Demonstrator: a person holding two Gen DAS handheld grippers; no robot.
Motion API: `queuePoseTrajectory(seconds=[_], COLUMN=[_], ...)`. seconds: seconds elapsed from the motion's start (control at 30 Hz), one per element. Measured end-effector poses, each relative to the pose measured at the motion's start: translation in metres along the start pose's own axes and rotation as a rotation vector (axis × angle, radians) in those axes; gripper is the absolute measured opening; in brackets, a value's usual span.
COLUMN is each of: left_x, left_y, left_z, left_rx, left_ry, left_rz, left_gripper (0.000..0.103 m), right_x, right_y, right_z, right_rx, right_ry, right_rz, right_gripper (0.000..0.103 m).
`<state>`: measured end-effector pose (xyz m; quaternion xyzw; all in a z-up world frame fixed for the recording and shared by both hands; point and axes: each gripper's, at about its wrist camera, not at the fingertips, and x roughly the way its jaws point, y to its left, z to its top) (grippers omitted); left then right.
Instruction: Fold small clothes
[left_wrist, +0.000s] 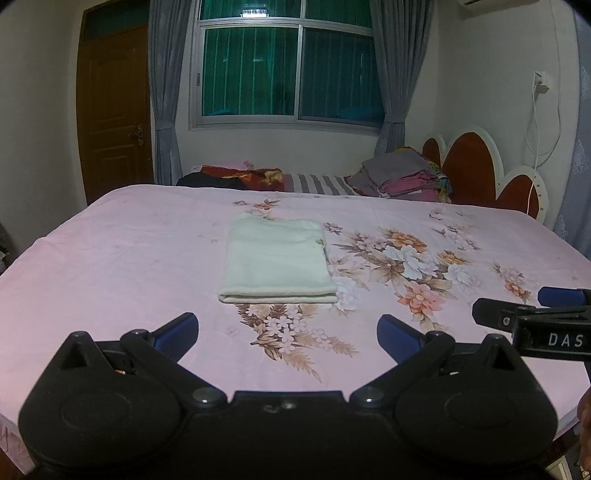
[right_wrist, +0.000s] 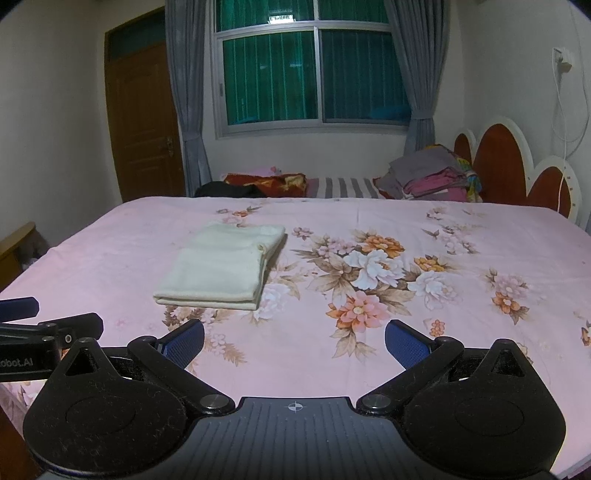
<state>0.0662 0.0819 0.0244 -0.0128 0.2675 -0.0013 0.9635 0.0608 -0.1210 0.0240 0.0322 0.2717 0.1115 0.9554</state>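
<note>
Cream cloth: a small garment (left_wrist: 276, 258) (right_wrist: 222, 268), folded into a flat rectangle, folded edge toward the near edge of the bed
Garment position: on the pink sheet, about midway across the bed, left of the large flower print, nothing touching it
Left tool: (left_wrist: 287, 334) released, blue pads spread wide, nothing between them; it hovers over the near edge of the bed, short of the garment
Right tool: (right_wrist: 294, 339) released as well, blue pads wide apart and holding nothing; just beside the left tool, aimed at the flower print right of the garment
Bed: pink floral sheet (left_wrist: 110, 266) (right_wrist: 461, 332) lies smooth over the mattress
Far edge of the bed: a stack of folded clothes (left_wrist: 402, 177) (right_wrist: 432, 177) at the far right corner by the red headboard (left_wrist: 469, 166) (right_wrist: 498, 162); dark and red fabric (left_wrist: 236, 176) (right_wrist: 258, 184) toward the far left
Beyond the bed: window (left_wrist: 288, 70) (right_wrist: 314, 74) with grey curtains, brown door (left_wrist: 112, 114) (right_wrist: 146, 125) at left
</note>
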Motion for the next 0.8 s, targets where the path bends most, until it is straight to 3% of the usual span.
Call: queuePoseTrajectory(seconds=[0.8], left_x=[0.0060], left_y=[0.0051], left_z=[0.0009], left_rx=[0.001], left_ry=[-0.016], left_rz=[0.007], left_gripper=[0.102], right_x=[0.0044], right_y=[-0.0036], right_z=[0.0021], right_rx=[-0.007], right_ry=[-0.006], right_rz=[0.006], right_gripper=[0.103])
